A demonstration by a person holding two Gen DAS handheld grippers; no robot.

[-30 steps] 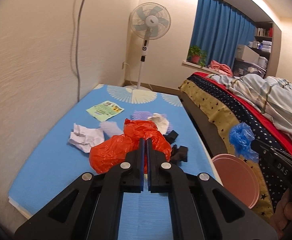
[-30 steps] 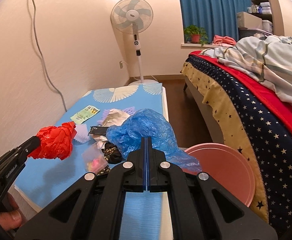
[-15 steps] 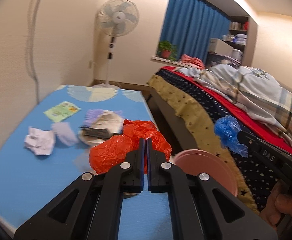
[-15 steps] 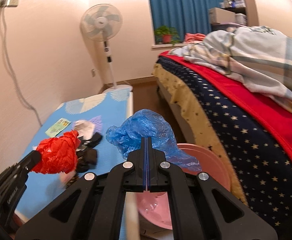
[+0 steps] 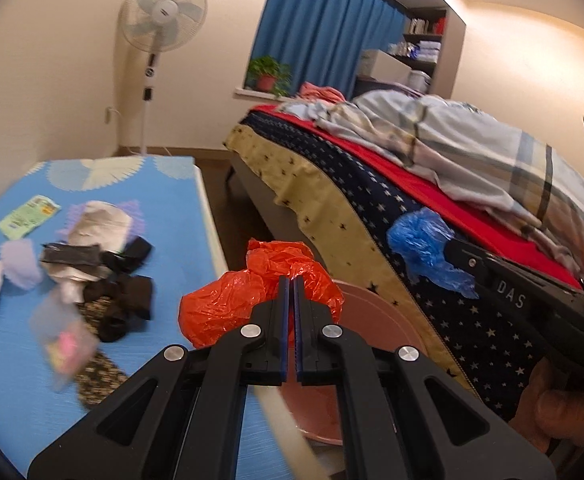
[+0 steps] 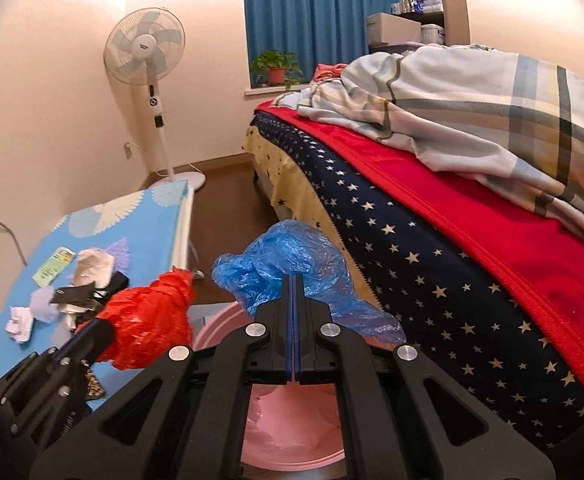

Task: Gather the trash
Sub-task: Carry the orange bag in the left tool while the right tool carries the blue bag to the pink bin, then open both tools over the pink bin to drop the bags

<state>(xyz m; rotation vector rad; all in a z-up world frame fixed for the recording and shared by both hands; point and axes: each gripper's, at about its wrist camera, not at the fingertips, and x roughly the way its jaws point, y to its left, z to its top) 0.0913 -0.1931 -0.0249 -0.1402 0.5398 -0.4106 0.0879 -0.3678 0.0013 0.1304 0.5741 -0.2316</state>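
Cream walls enclose a bedroom: a white pedestal fan (image 6: 144, 46) stands on the brown floor (image 6: 228, 184), blue curtains (image 6: 315, 12) cover the window, and a bed (image 6: 431, 216) carries a plaid duvet (image 6: 471, 104).

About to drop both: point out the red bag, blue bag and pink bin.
red bag (image 5: 228, 304), left wrist view, crumpled left side
blue bag (image 6: 288, 256), right wrist view, upper bulge
pink bin (image 6: 292, 436), right wrist view, inner wall

Crumpled red bag (image 5: 252, 300) and blue bag (image 6: 288, 272) held above pink bin (image 6: 292, 436)
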